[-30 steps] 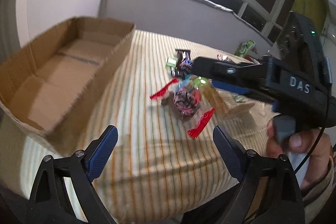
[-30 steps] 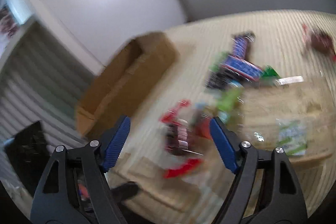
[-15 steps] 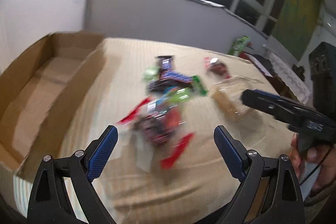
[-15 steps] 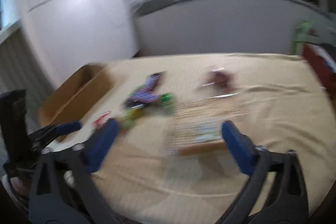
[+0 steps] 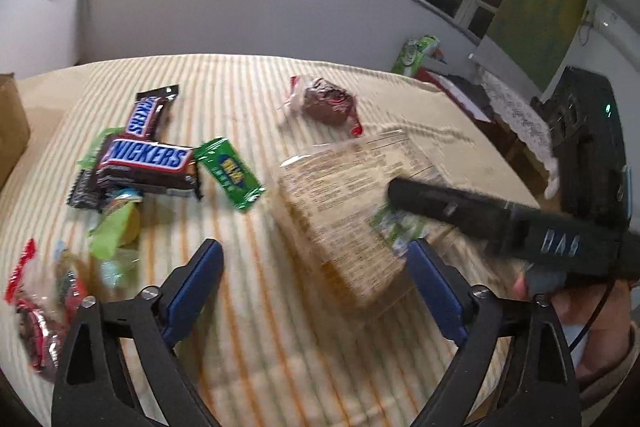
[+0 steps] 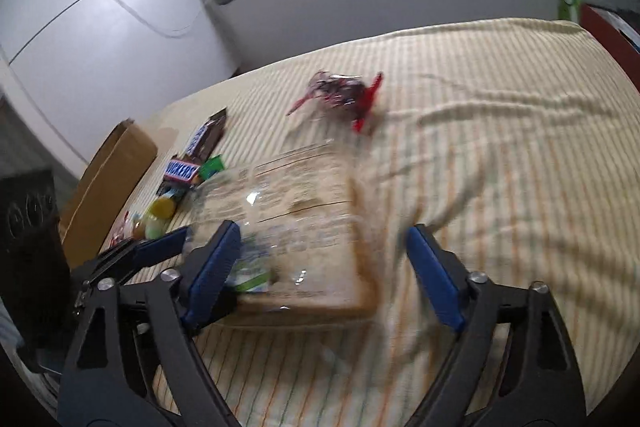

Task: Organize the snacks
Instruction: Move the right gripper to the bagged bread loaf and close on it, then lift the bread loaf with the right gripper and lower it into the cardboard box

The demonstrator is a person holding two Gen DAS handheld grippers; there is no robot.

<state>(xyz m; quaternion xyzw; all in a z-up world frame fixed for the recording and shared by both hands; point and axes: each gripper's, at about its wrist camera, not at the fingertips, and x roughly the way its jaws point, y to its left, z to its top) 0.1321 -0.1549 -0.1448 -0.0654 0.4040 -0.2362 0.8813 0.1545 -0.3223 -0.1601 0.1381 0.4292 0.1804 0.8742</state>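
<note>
Clear-wrapped cracker pack, tan with printed text and a green label, is seen lying flat on the striped cloth. Right gripper is spread wide around it, gripping nothing. Left gripper is likewise wide open, empty. Snickers bars lie beyond.

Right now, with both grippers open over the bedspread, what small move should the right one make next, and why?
Probably ease the right gripper forward and down so its jaws straddle the clear cracker pack, then close. The jaws stand wide open with nothing between them, and the pack lies directly ahead on the striped cloth. The cardboard box waits at far left.
</note>
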